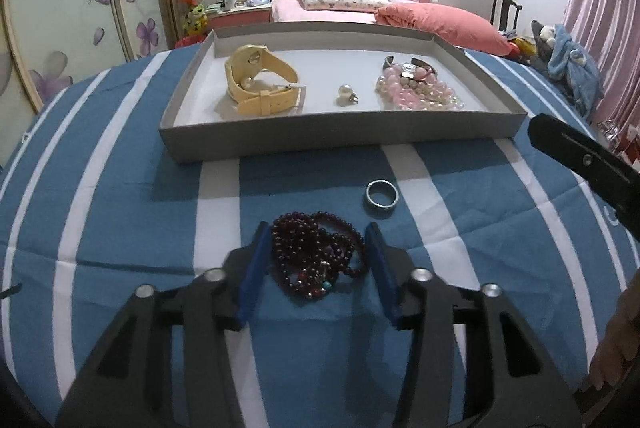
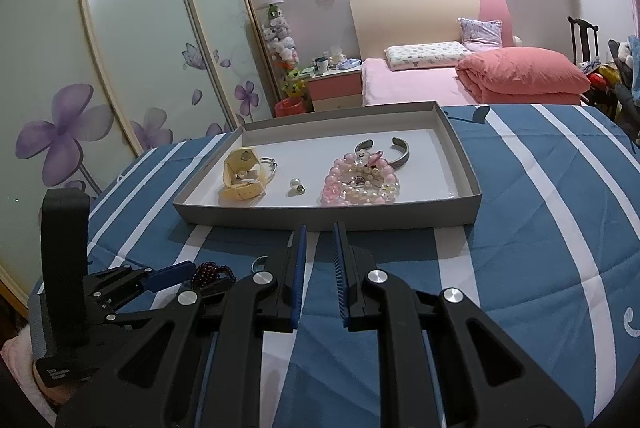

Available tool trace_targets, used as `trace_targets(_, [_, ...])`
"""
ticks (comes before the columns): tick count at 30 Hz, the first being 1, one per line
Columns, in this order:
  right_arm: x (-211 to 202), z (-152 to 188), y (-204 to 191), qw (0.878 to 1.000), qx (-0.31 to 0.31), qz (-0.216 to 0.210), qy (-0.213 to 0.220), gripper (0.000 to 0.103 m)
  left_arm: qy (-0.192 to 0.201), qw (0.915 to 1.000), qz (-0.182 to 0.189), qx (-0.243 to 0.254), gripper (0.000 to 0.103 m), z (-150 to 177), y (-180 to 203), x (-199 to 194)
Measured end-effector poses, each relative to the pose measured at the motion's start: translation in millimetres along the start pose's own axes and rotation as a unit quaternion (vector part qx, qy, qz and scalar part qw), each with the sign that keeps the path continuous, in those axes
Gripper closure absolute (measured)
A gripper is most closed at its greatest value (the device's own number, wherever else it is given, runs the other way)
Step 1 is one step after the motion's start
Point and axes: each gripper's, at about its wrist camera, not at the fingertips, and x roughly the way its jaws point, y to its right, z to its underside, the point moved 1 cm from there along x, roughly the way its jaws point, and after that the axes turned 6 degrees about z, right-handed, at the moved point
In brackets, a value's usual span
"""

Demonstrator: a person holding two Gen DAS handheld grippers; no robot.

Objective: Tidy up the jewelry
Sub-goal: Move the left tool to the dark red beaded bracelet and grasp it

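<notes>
A dark red bead necklace [image 1: 316, 258] lies coiled on the blue striped cloth, between the open fingers of my left gripper [image 1: 318, 232], which straddles it without closing. A silver ring [image 1: 382, 197] lies just beyond it to the right. The grey tray [image 1: 340, 138] holds a yellow watch [image 1: 260, 84], a pearl earring [image 1: 345, 94] and pink pearl bracelets [image 1: 416, 90]. My right gripper [image 2: 320, 228] hovers empty in front of the tray [image 2: 328, 218], jaws slightly apart. The left gripper [image 2: 168, 274] and the beads [image 2: 210, 274] show at its left.
A silver cuff bangle [image 2: 394, 150] lies at the tray's back right. The right gripper's body [image 1: 580, 156] juts in at the right of the left wrist view. A bed, a nightstand and a wardrobe stand beyond the table.
</notes>
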Motion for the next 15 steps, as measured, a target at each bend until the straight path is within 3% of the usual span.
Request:
trace_targets(1, [0, 0, 0, 1.000, 0.000, 0.000, -0.001, 0.088, 0.000, 1.0000, -0.002, 0.001, 0.081, -1, 0, 0])
trace_targets(3, [0, 1, -1, 1.000, 0.000, -0.001, -0.002, 0.088, -0.005, 0.9999, 0.006, -0.006, 0.086, -1, -3, 2])
trace_targets(9, [2, 1, -3, 1.000, -0.002, -0.003, -0.007, 0.088, 0.003, 0.9997, 0.006, -0.024, 0.094, -6, -19, -1])
trace_targets(15, [6, 3, -8, 1.000, -0.010, -0.009, -0.017, 0.088, 0.028, 0.9982, 0.000, -0.054, 0.094, -18, -47, -10])
